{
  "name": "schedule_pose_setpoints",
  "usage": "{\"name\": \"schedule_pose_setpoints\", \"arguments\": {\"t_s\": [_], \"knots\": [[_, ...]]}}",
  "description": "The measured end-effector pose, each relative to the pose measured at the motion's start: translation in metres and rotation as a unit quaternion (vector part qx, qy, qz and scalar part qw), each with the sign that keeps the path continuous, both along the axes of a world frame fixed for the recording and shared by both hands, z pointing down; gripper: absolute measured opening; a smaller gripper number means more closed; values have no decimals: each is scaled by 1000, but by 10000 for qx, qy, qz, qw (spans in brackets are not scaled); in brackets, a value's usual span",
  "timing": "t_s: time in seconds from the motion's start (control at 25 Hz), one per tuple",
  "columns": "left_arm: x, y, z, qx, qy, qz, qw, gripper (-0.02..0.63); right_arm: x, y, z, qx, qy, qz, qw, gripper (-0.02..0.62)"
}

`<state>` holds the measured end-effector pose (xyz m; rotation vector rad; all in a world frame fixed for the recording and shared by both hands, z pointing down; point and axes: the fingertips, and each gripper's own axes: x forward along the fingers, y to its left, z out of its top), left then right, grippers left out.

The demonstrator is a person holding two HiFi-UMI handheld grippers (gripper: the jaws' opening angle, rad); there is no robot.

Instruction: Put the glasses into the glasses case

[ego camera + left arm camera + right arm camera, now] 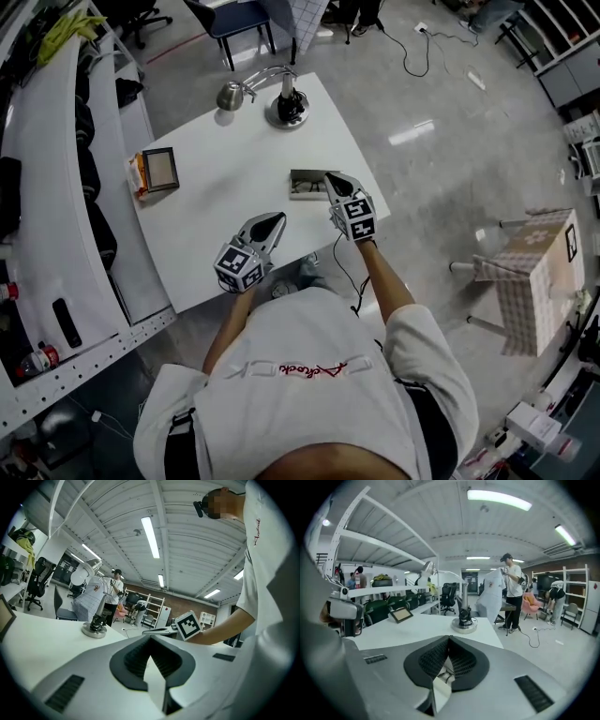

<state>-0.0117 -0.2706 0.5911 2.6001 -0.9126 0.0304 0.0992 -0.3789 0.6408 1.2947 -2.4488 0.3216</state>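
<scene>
The glasses case (304, 185), a small grey box, lies near the right edge of the white table (216, 216). Something pale shows inside it, but I cannot make out the glasses. My right gripper (330, 178) is shut, raised off the table, with its tips over the case's right end. Whether they pinch any part of the case is hidden. In the right gripper view the jaws (449, 641) meet, with nothing sticking out past them. My left gripper (274, 222) is shut and empty, hovering over the table's front edge to the left of the case. Its own view shows the closed jaws (150, 640) and the right gripper's marker cube (188, 625).
A desk lamp (286, 106) stands at the table's far edge, seen too as the lamp base (464, 623). A framed tablet (159, 169) lies on the left part. Shelving (56, 234) runs along the left. A chair (230, 19) and other people (512, 592) are beyond the table.
</scene>
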Motion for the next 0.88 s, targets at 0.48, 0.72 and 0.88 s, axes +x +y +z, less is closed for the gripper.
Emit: {"name": "schedule_pose_setpoints", "arguments": {"t_s": [0.48, 0.72, 0.88], "knots": [[12, 5, -17, 273, 53, 368, 9989, 14, 14, 43, -51, 852, 0, 531, 9949, 2], [20, 22, -22, 398, 100, 593, 9974, 14, 7, 84, -64, 1105, -45, 711, 9913, 2], [23, 37, -25, 451, 112, 739, 9962, 14, 3, 110, -75, 1259, -45, 854, 9884, 0]]}}
